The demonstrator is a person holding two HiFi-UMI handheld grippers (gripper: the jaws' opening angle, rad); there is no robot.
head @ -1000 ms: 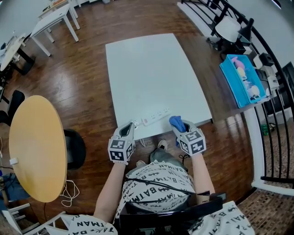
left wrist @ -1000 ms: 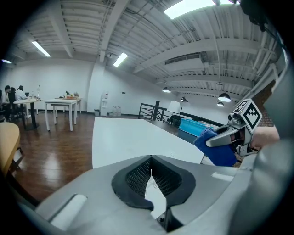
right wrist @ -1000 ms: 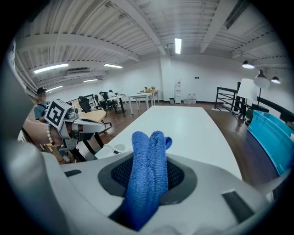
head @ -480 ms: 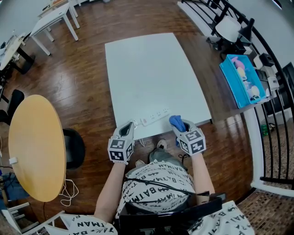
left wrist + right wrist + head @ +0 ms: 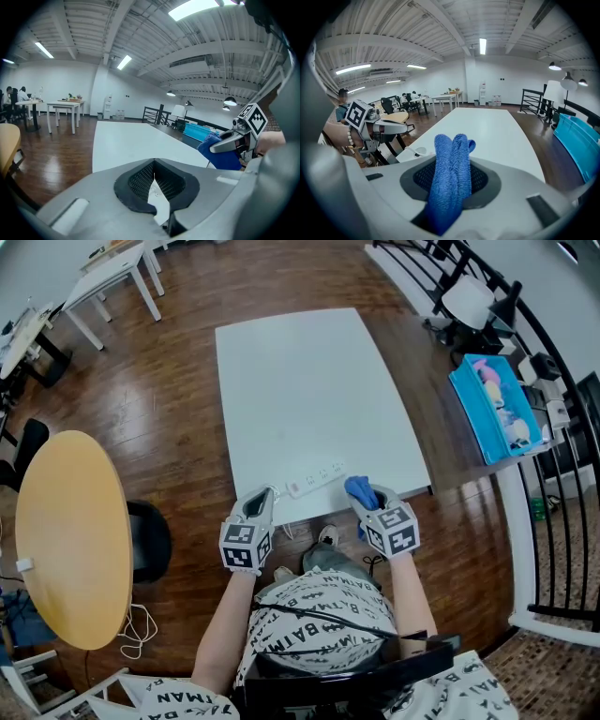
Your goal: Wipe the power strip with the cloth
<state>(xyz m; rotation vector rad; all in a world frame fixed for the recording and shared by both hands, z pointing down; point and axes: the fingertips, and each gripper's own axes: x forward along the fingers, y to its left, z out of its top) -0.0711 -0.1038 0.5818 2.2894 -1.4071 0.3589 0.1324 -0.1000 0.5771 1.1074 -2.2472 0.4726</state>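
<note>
Cloth (image 5: 448,161) in right tongs (image 5: 366,497), left tongs (image 5: 157,186) closed

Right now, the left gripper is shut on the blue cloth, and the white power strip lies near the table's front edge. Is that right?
One detail is wrong: the blue cloth is clamped in the right gripper, not the left, as the right gripper view shows. The left gripper is shut on nothing. The white power strip does lie near the table's front edge.

One power strip (image 5: 317,480), one blue cloth (image 5: 357,486), one left gripper (image 5: 260,503), one right gripper (image 5: 368,498), one white tabletop (image 5: 300,390), one round table (image 5: 70,540) and one blue bin (image 5: 469,404) are showing.
</note>
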